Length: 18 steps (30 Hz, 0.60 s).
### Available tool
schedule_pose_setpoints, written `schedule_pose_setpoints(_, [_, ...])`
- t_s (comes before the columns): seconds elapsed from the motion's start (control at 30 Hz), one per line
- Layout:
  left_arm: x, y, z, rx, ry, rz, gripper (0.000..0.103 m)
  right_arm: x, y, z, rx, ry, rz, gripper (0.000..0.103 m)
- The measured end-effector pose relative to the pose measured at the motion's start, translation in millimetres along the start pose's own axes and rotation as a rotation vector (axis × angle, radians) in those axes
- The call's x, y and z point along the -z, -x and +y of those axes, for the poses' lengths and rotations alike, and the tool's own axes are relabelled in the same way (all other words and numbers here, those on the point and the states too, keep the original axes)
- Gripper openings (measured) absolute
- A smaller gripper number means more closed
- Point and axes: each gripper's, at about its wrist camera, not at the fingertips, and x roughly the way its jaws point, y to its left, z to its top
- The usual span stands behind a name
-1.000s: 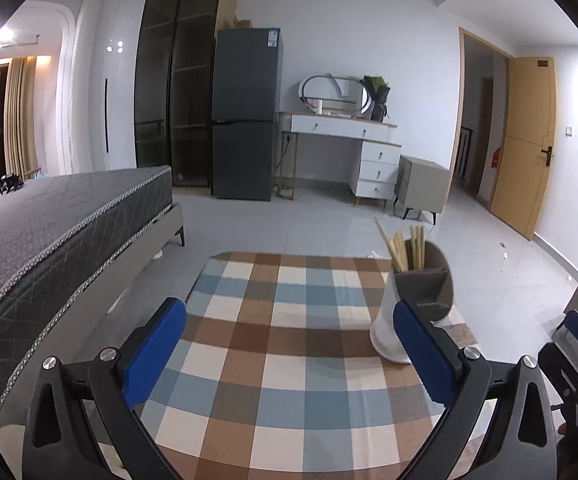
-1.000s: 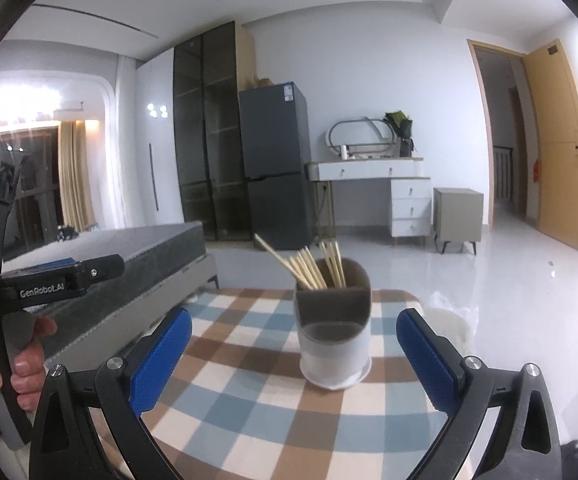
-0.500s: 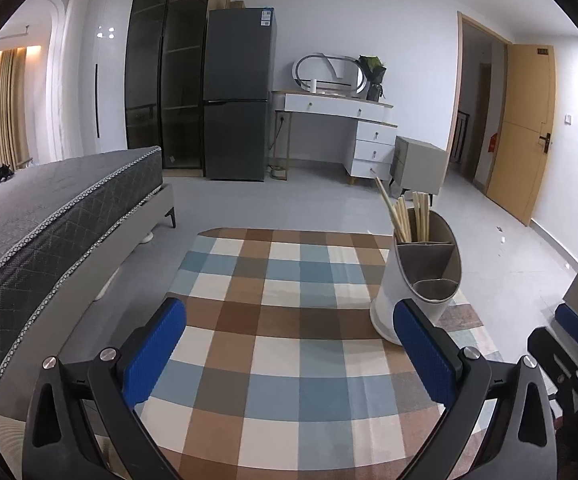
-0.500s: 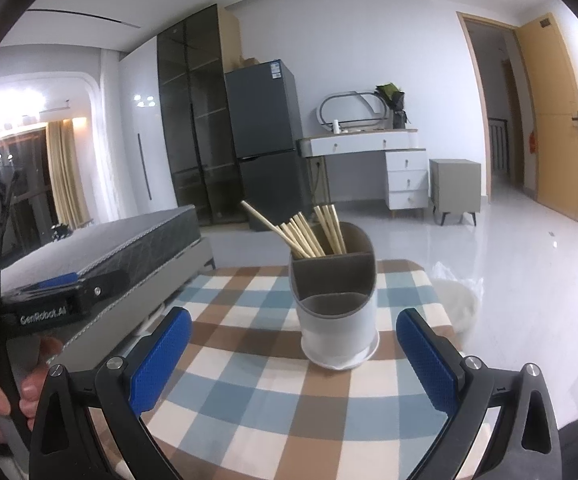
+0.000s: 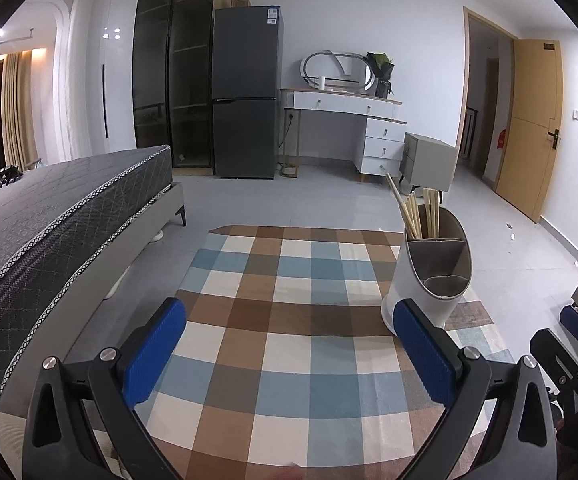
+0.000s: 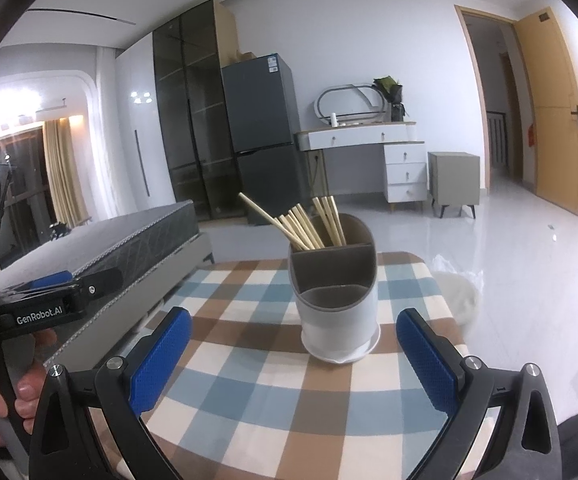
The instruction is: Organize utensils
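Observation:
A white and grey utensil holder [image 6: 335, 300] stands on the checked tablecloth [image 6: 249, 380], with several wooden chopsticks [image 6: 309, 224] upright in its far compartment; the near compartments look empty. In the left wrist view the holder [image 5: 433, 276] stands at the right of the table. My left gripper [image 5: 289, 344] is open and empty above the cloth, left of the holder. My right gripper [image 6: 295, 354] is open and empty just in front of the holder. The left gripper also shows at the left of the right wrist view [image 6: 49, 300], held by a hand.
A grey bed [image 5: 49, 216] runs along the left of the table. A dark fridge [image 5: 245, 96], a white dressing table [image 5: 345, 108] and a grey side cabinet [image 5: 427, 160] stand at the back wall. A wooden door [image 5: 529, 124] is open at the right.
Both grippers have moved slightly forward and tilted, so the holder sits closer and larger in each view. Both jaws have stayed open and empty.

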Motion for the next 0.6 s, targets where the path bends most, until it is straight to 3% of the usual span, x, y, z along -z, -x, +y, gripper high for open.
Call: schedule_pose_setpoints(0.6, [2.7, -4.8, 0.4, 0.005, 0.012, 0.021, 0.101, 2.0, -0.6, 4.8, 0.017, 0.027, 0.015, 0.103])
